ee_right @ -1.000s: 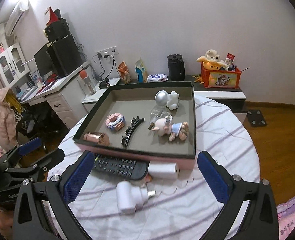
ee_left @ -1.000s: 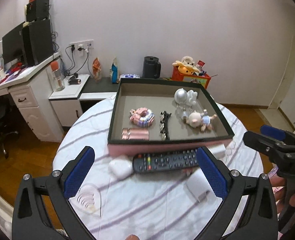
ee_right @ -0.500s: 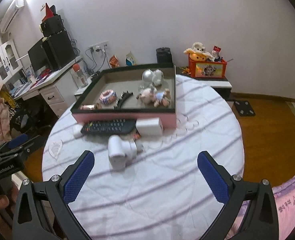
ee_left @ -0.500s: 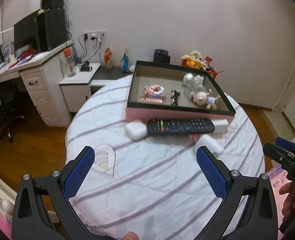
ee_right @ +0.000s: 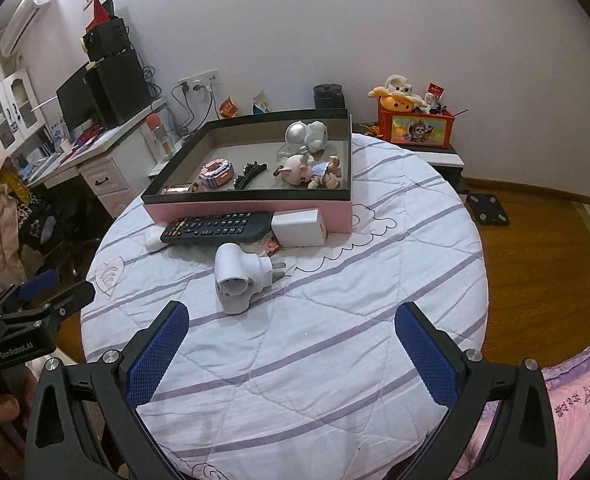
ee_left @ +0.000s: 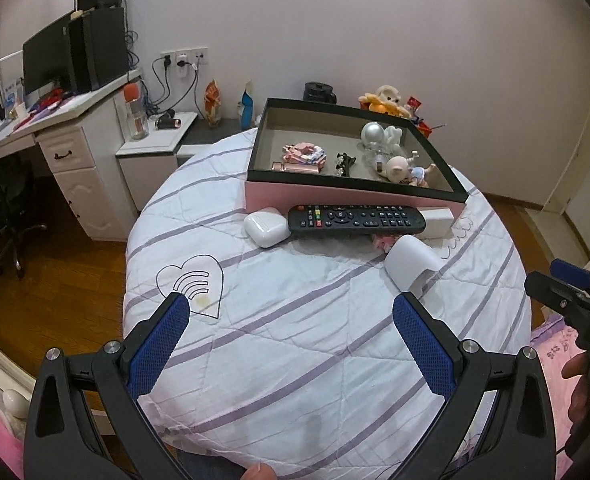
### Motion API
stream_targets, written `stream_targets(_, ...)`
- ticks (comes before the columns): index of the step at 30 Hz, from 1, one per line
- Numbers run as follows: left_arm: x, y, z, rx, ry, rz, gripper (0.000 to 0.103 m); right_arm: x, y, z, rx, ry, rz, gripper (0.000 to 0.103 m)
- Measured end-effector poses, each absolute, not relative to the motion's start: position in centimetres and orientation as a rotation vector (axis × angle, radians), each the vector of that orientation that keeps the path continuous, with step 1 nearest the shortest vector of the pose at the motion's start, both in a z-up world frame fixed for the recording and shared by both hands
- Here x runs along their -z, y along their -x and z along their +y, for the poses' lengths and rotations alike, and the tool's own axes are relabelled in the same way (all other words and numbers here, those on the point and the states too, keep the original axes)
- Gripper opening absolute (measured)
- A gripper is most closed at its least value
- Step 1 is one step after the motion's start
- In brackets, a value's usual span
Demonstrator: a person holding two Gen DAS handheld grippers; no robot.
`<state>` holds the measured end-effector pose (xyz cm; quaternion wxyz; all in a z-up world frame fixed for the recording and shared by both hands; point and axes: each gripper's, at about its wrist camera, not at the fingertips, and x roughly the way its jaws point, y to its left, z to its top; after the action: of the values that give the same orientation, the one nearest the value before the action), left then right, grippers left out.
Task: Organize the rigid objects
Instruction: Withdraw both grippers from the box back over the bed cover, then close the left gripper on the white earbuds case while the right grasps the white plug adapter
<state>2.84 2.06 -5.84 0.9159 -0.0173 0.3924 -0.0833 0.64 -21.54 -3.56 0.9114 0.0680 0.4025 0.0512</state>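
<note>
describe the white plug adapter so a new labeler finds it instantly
Start at the pink storage box on the round quilted table. In front of it lies a black remote control; the plug adapter sits nearer the camera than the remote. Unlike the boxy white charger block and rounded earbud case, it has metal prongs.

My left gripper (ee_left: 291, 308) is a black plastic frame with two long fingers, each faced on the inside with a blue, fine-gridded rubber pad (ee_left: 157, 346). Silver screw heads (ee_left: 112, 347) sit on the shoulders of the frame, and each arm has a teardrop-shaped cut-out. My right gripper (ee_right: 291, 316) is built the same: black arms, blue textured pads (ee_right: 425, 354), silver screws. Seen from the right camera, the left tool's body carries white lettering, "GenRobot.AI". From the left camera, the right tool's body shows partial white letters at the far right.
</note>
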Motion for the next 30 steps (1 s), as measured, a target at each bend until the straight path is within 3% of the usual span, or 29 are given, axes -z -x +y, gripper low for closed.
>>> stream_targets(30, 13.1, -12.9, 3.1, 0.135, -0.034, 0.956, 0.103, 9.1, -6.9, -16.9, -0.170, -0.076, 0.987, 0.103)
